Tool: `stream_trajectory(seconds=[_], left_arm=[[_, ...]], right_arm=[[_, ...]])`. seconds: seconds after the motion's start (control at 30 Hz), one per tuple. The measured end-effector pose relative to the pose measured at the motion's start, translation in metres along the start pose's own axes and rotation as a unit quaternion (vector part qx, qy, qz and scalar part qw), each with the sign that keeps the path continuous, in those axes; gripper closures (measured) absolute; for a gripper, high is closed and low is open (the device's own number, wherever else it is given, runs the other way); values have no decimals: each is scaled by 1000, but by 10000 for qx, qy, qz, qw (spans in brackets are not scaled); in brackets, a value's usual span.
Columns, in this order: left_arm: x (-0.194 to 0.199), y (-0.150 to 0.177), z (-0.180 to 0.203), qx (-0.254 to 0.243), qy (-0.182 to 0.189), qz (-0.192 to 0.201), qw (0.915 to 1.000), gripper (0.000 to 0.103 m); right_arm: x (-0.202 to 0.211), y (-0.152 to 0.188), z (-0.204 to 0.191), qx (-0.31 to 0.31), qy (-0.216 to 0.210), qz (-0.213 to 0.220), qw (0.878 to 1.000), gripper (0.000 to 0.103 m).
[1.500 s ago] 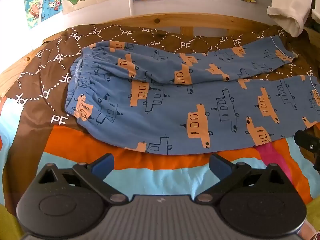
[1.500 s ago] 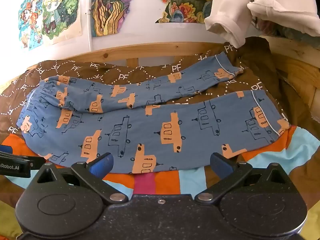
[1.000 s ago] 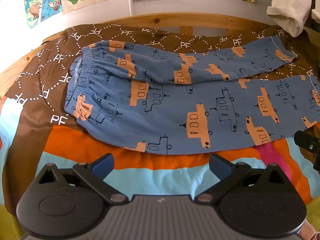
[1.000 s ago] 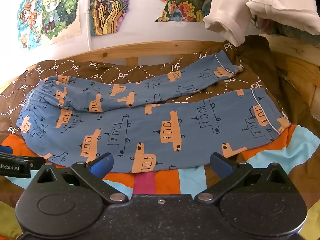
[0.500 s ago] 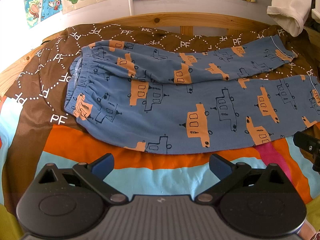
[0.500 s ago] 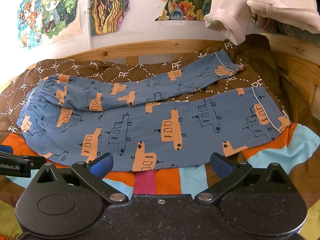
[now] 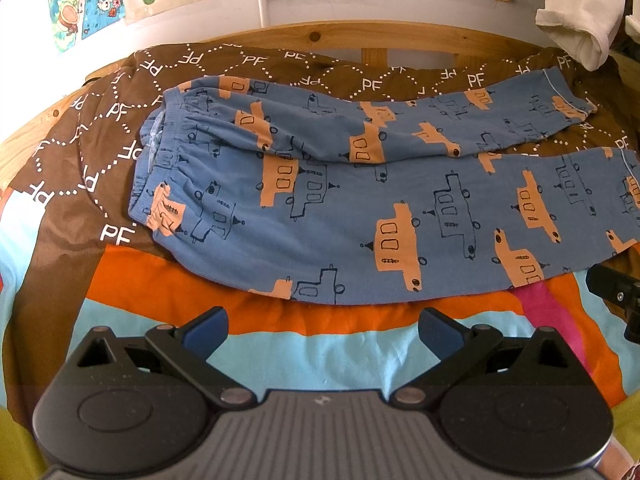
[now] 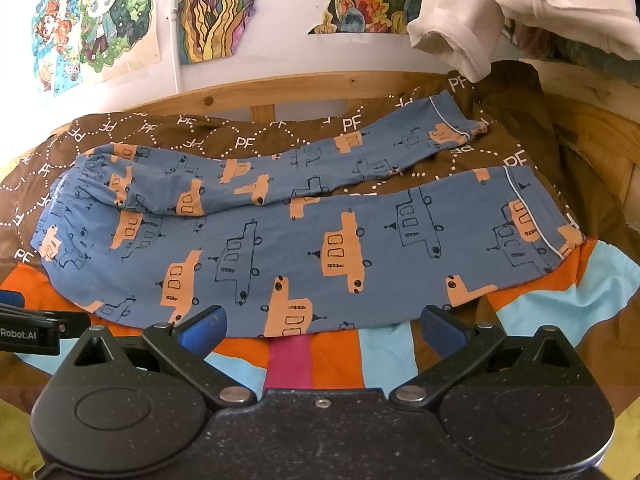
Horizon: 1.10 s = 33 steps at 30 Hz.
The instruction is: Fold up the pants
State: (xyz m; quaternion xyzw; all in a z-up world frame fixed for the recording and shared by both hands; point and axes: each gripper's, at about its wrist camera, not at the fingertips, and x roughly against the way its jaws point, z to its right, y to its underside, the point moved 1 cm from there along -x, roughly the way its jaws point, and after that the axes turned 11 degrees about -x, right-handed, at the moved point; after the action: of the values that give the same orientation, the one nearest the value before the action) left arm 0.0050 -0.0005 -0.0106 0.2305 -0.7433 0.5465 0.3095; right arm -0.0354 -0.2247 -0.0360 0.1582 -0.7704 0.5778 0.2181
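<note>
Hovering short of the cloth, your left gripper [image 7: 322, 326] and right gripper [image 8: 322, 326] both have their blue-tipped fingers spread wide and hold nothing. The blue cotton pants printed with orange and outlined cars [image 7: 360, 200] lie flat across the brown quilted cover marked PF [image 7: 100, 140] and the striped orange and light-blue blanket [image 7: 320, 344], waistband to your left, cuffs to your right, far leg angled away from the near one. Watch that gap: if you lift the near leg without matching the cuffs, the legs will likely land crooked. A shallow pinch could take only the top layer and let the fabric sag. You may also snag the blanket beneath. The white garment hanging at upper right [image 8: 500, 8] sits near the far cuff and could catch a rising gripper.
</note>
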Motion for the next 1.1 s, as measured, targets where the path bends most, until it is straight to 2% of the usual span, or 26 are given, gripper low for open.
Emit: stream_trajectory(seconds=[0.77,0.93,1.1], left_arm=[[-9,0,-1,-31,26,-85,10000,0],[-9,-16,-10,-248,-43,164,9995,0],[-11,-44,-23,-880,-280,594,9939,0]], right_arm=[[-12,-3,4,17,-10,-181,9998,1],[-17,-17,3,353,-335,-122,9987,1],[-31,-41,3,693,-895,-269,9932,1]])
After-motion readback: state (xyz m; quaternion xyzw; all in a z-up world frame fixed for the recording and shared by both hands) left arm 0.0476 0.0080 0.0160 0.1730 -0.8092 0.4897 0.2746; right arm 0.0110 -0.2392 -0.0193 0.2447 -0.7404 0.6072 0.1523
